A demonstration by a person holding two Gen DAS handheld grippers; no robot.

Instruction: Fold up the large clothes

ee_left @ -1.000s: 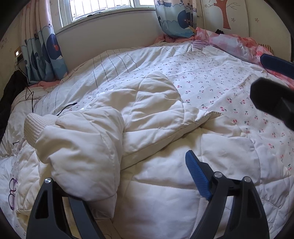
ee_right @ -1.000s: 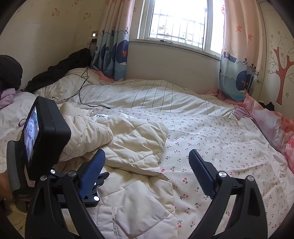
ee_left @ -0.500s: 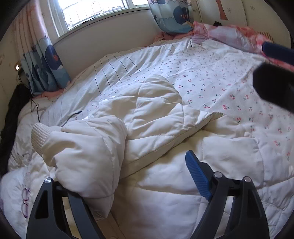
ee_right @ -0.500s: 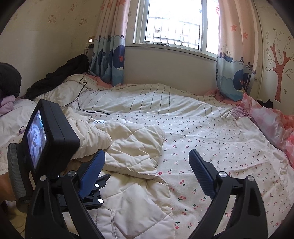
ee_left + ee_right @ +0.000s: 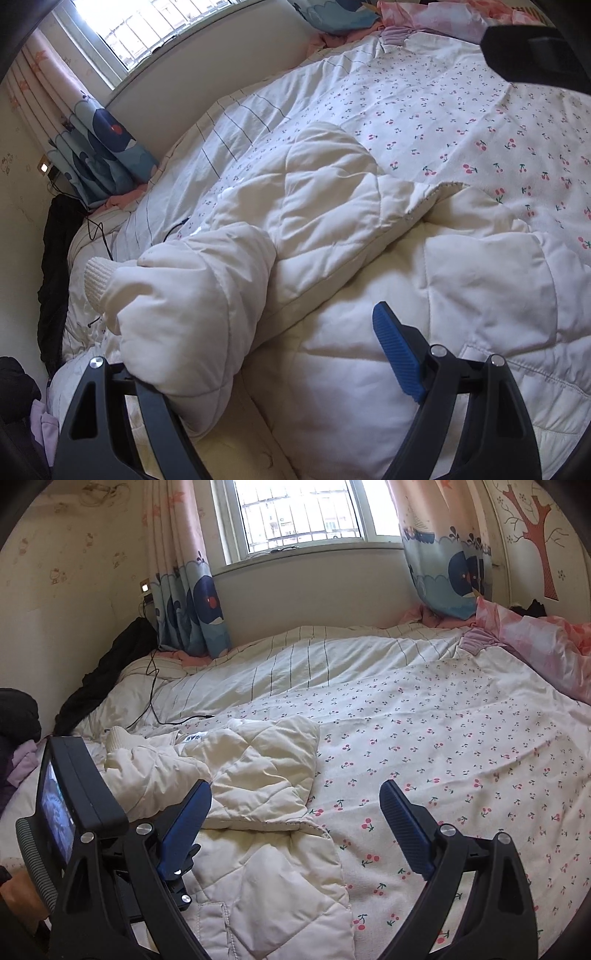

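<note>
Left wrist view: cream quilted jacket (image 5: 332,229) lying on the cherry-print bed cover (image 5: 480,122), on the side away from the window (image 5: 155,33); its puffy sleeve (image 5: 177,302) sits between the jaws of the left hand-held gripper (image 5: 258,354) — jaws wide, no pad seen pressing. Right wrist view: right hand-held gripper (image 5: 295,827) wide, holding nothing — poised over the jacket's edge, window beyond.
</note>
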